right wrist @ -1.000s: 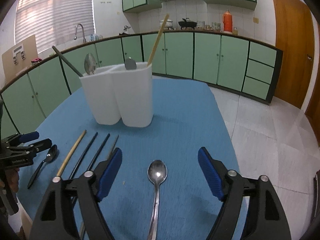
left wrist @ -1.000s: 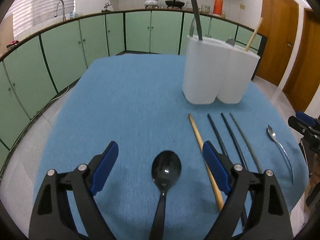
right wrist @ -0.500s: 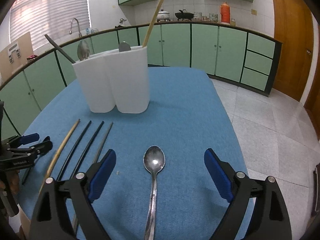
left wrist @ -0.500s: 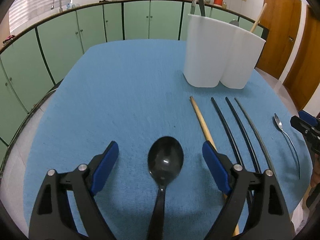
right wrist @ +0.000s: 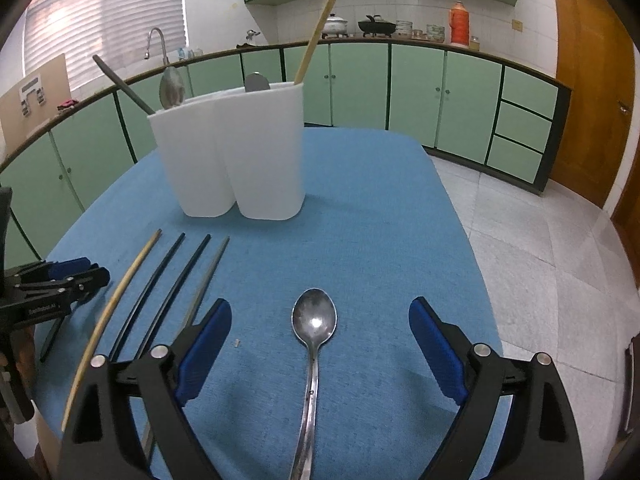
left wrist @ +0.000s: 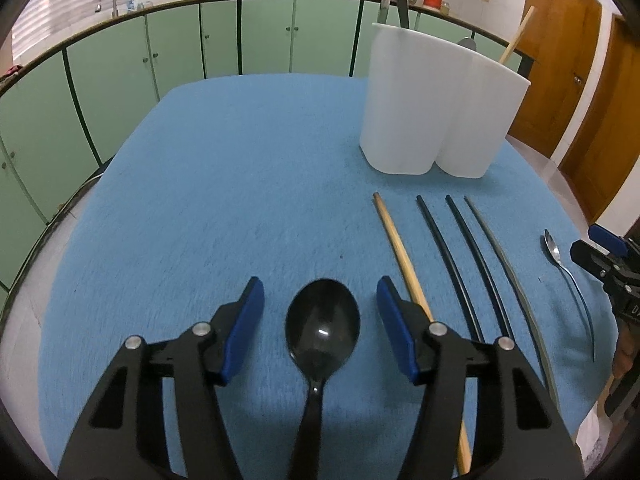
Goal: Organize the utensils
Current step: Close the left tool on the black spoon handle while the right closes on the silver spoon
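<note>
Blue cloth (right wrist: 360, 208) bears white holder (right wrist: 236, 152) with utensils; both grippers' fingers spread.

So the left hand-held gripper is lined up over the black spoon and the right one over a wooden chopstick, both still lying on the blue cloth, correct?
Not quite. In the right wrist view the right hand-held gripper straddles the silver spoon, not a wooden chopstick, which lies off to its left. The left hand-held gripper is over the black spoon, and both spoons lie on the blue cloth.
</note>
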The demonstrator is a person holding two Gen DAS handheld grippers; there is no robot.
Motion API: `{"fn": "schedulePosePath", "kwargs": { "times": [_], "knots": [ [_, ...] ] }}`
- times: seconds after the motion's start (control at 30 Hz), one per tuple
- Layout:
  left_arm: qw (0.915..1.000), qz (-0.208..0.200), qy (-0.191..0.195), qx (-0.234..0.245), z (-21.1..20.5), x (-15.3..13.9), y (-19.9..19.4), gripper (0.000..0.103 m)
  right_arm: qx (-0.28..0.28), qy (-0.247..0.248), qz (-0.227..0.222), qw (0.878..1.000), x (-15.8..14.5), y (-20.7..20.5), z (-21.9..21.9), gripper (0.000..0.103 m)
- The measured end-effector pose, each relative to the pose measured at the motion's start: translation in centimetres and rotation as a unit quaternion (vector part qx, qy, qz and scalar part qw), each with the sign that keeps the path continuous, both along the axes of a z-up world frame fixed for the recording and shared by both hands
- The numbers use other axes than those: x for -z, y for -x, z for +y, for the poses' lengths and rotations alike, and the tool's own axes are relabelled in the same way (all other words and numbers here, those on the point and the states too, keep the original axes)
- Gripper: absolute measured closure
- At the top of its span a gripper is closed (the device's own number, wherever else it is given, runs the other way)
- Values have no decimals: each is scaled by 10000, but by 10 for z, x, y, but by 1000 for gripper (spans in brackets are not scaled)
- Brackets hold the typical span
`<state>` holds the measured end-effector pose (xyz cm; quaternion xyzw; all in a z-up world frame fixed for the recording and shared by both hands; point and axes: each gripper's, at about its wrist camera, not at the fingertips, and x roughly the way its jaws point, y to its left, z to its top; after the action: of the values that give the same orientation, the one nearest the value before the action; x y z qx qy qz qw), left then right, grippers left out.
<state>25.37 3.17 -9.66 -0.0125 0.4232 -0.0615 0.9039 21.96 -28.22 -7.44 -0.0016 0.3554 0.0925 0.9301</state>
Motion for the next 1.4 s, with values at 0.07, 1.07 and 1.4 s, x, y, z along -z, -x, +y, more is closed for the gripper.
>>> {"fn": "schedulePosePath", "kwargs": {
  "times": [0.07, 1.07, 1.4],
  "knots": [
    [10000, 31, 42, -4, 1, -1, -2, 46, -8, -2, 19, 10000, 0, -2, 1, 14],
    [9982, -276, 516, -107, 15, -19, 11, 71, -383, 448, 747, 9955, 19, -39, 20, 53],
    [9978, -367, 559, -35, 12, -26, 18, 71, -358, 473, 876, 9944, 18, -45, 20, 75]
  ]
}}
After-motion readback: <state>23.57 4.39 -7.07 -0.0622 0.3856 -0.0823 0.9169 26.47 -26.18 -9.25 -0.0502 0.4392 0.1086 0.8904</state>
